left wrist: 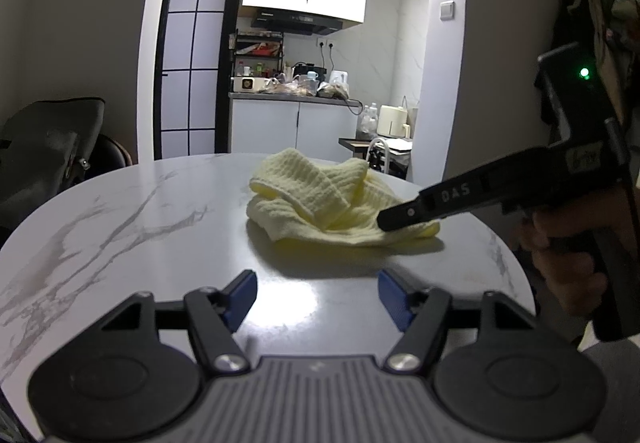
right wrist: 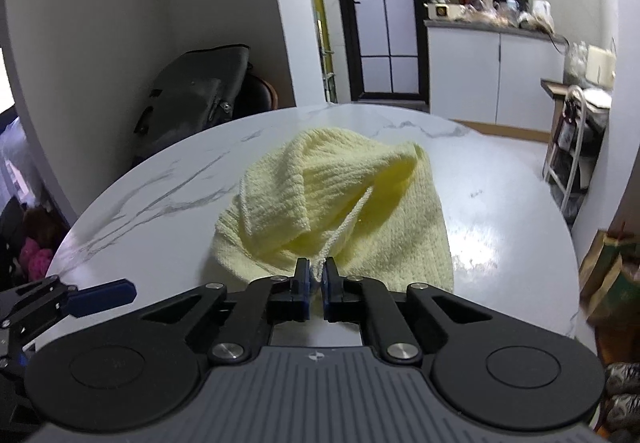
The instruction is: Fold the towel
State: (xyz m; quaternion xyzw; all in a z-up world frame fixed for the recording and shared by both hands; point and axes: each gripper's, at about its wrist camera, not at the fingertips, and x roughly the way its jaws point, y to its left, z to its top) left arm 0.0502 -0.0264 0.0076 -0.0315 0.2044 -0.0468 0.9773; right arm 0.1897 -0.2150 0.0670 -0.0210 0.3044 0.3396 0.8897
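Left wrist view first: my left gripper (left wrist: 318,297) hovers low over the surface (left wrist: 120,227), fingers (left wrist: 244,293) spread wide with nothing between them; the towel (left wrist: 320,203) sits crumpled a bit ahead and slightly right, well apart from my tips; the right gripper (left wrist: 404,215) reaches in from the right side and touches the towel's near right edge; I'd say we're at the very start, just grabbing corners to spread the thing out before any fold.

Right wrist view: right gripper (right wrist: 317,277) is pinched nearly closed on the towel (right wrist: 340,203), on its corded white hem at the near edge; the heap runs away from me, long axis roughly near-to-far, leaning a little left, with a flap bunched over the top; the left gripper (right wrist: 100,293) pokes in at lower left, beside the towel but not touching.

Next move, I reckon: left needs to find a second corner along the same edge; then lift and pull apart to flatten it.
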